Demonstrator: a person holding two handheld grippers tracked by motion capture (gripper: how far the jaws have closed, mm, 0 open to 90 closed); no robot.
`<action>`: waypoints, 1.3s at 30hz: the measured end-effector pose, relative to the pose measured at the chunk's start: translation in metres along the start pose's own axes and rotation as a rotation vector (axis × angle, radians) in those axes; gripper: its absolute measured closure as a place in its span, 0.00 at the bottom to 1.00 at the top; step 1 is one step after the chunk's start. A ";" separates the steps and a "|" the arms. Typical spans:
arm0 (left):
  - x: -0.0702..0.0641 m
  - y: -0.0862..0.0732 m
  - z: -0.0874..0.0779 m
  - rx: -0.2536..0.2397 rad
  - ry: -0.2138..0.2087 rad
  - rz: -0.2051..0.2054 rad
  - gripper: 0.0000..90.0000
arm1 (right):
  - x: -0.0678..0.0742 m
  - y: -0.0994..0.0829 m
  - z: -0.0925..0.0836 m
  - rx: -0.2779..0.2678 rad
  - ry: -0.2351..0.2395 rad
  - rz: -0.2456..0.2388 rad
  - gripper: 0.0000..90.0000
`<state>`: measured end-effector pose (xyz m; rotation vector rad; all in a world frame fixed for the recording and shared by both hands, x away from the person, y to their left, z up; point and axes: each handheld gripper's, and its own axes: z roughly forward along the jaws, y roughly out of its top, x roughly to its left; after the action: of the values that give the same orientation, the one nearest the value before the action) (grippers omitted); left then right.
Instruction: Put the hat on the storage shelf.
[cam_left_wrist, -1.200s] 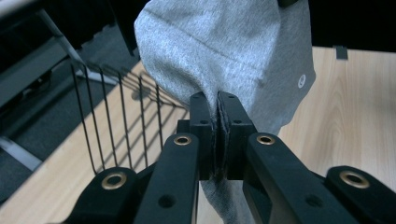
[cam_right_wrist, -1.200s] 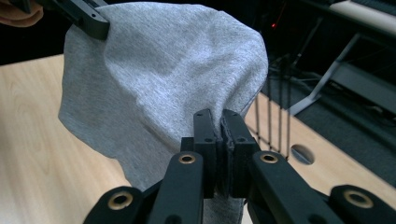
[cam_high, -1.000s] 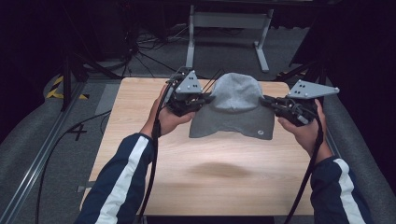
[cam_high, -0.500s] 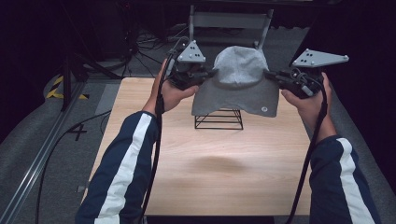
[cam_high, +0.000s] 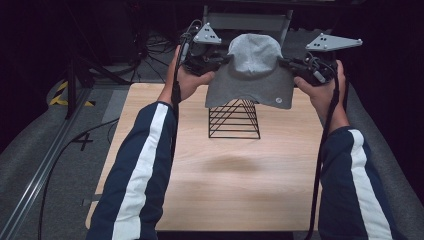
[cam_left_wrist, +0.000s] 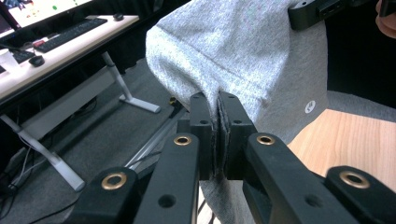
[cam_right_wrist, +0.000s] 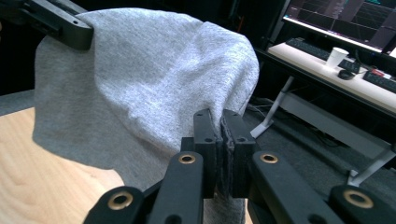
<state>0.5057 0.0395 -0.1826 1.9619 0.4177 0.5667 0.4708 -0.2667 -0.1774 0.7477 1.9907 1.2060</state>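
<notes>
A grey knit beanie (cam_high: 252, 70) hangs in the air above a black wire pyramid stand (cam_high: 235, 119) at the back of the wooden table (cam_high: 225, 170). My left gripper (cam_high: 224, 60) is shut on the beanie's left side, and my right gripper (cam_high: 284, 62) is shut on its right side. In the left gripper view the pads (cam_left_wrist: 201, 135) pinch the beanie (cam_left_wrist: 243, 56) cloth. In the right gripper view the pads (cam_right_wrist: 205, 144) pinch the beanie (cam_right_wrist: 140, 84) fabric too. A small round white tag (cam_high: 279, 100) sits near the hem.
A metal frame (cam_high: 247, 22) stands on the floor beyond the table. Cables (cam_high: 145, 45) trail over the dark floor at the back left. A desk with a keyboard (cam_left_wrist: 70, 32) and a desk with a cup (cam_right_wrist: 337, 57) show in the gripper views.
Both grippers have lifted the beanie up and away toward the back of the table. The wire stand beneath it has come into view.
</notes>
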 end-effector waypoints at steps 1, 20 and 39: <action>0.002 0.000 0.002 -0.001 -0.002 -0.009 0.95 | -0.001 0.000 0.002 0.003 -0.002 0.004 0.96; 0.018 -0.026 0.023 0.014 -0.020 -0.076 0.95 | -0.010 -0.014 0.035 0.031 0.026 0.033 0.96; 0.003 -0.038 -0.005 -0.041 -0.076 -0.060 0.95 | 0.003 -0.026 0.017 0.014 0.073 0.003 0.96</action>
<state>0.5036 0.0611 -0.2147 1.9186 0.4120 0.4574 0.4795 -0.2665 -0.2073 0.7231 2.0595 1.2385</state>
